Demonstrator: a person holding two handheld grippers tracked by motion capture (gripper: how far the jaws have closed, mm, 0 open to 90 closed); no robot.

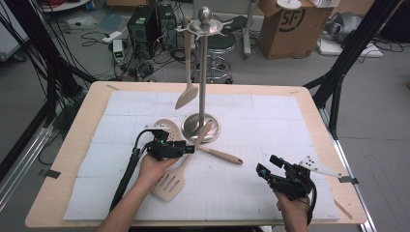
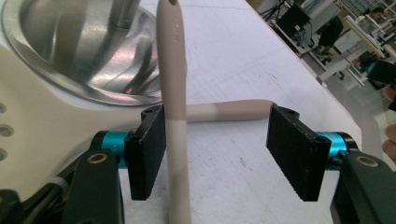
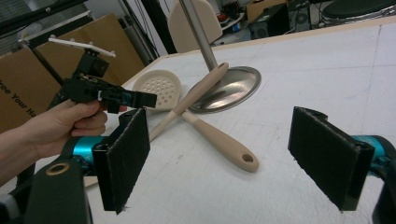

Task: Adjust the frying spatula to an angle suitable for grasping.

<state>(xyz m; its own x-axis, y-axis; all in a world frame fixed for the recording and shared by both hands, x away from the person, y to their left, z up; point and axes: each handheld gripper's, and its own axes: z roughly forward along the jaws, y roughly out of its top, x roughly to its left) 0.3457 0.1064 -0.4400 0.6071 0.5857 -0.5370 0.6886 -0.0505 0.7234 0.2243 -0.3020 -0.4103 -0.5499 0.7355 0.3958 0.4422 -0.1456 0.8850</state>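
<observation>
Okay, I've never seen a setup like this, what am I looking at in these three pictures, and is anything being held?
A person works at a padded table with a hand-held gripper in each hand. One picture looks down from above; the other two come from cameras riding on the grippers. A steel utensil stand has one spatula hanging from it. A slotted spatula and a perforated spoon lie crossed at its base. The left gripper has its fingers open around the slotted spatula's handle, not yet squeezing. The right gripper is open and empty.

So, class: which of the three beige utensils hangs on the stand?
The plain spatula; the slotted turner and skimmer lie crossed on the mat.
</observation>
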